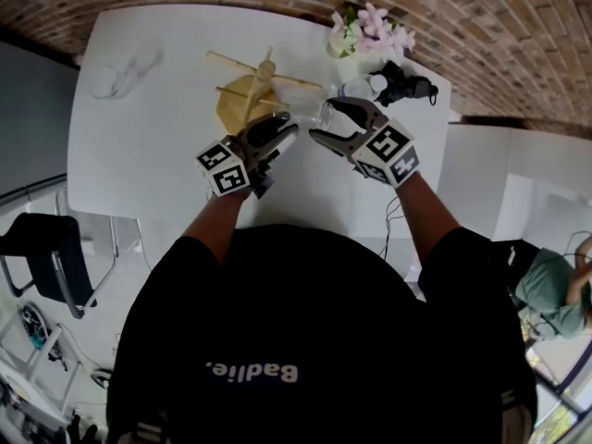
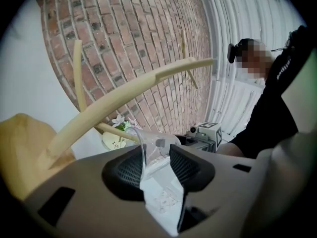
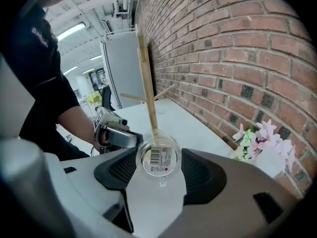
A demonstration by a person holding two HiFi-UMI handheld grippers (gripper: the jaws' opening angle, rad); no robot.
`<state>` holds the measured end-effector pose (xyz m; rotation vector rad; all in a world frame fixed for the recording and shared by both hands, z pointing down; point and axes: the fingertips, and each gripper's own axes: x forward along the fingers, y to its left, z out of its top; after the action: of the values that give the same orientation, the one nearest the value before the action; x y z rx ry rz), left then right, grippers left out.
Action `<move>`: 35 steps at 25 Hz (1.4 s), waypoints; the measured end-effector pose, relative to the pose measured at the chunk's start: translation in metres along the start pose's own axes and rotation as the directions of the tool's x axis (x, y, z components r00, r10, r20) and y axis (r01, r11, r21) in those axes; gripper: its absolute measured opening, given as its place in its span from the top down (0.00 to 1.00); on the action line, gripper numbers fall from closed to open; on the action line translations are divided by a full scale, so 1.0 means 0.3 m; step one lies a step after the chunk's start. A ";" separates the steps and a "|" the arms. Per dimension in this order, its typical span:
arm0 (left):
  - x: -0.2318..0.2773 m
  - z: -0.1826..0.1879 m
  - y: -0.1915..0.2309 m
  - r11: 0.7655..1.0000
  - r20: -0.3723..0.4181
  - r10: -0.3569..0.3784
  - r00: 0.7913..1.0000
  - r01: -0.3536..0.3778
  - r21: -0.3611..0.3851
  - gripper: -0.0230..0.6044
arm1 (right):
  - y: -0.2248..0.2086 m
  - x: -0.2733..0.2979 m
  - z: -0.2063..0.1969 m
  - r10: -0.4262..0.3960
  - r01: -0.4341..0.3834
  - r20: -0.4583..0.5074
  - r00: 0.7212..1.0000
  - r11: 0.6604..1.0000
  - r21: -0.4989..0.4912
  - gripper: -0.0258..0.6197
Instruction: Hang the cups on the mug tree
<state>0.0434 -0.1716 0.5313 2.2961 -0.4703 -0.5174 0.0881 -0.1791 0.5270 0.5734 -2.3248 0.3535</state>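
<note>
The cup (image 3: 159,158) is clear, and it is up in the air over the white table (image 1: 148,155), lying on its side. Its bottom looks back at you, with a stripy sticker (image 3: 156,156) on it. Your right gripper (image 3: 158,155) holds the cup, with one dark pad pressed on each side.

Your left gripper (image 2: 157,155) comes at the same cup (image 2: 153,150) from the other side. Its jaws stand part way apart and the cup's thin edge sits in the gap between them, but the pads do not squeeze it.

From above, the cup (image 1: 310,114) hangs between the tips of your left gripper (image 1: 291,129) and your right gripper (image 1: 322,118), so the two nearly meet around it.

The mug tree (image 1: 252,91) stands on the table just beside the cup. It is made of pale wood with long pegs poking out. One peg (image 3: 147,83) rises right behind the cup. I cannot tell if they touch.

Farther off, pink and white flowers (image 1: 372,33) sit near the table's back edge, with a black thing (image 1: 407,86) next to them. A brick wall (image 1: 462,26) runs along behind the table.
</note>
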 end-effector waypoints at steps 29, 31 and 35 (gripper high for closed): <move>-0.117 -0.001 0.130 0.984 0.062 0.176 0.982 -0.175 -0.026 0.67 | 0.023 0.141 0.015 -0.036 0.036 -0.004 0.999 0.997 -0.064 0.49; -0.121 -0.004 0.134 0.983 0.052 0.181 0.982 -0.181 -0.020 0.67 | 0.025 0.148 0.006 -0.039 0.038 -0.006 0.999 0.997 -0.060 0.49; -0.125 -0.010 0.142 0.981 0.036 0.193 0.981 -0.193 -0.010 0.66 | 0.025 0.158 -0.011 -0.046 0.045 -0.016 0.999 0.997 -0.061 0.49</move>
<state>0.0053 -0.1809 0.5725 2.2089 -0.7003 -0.4639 0.0555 -0.1856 0.5616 0.5908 -2.2937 0.2643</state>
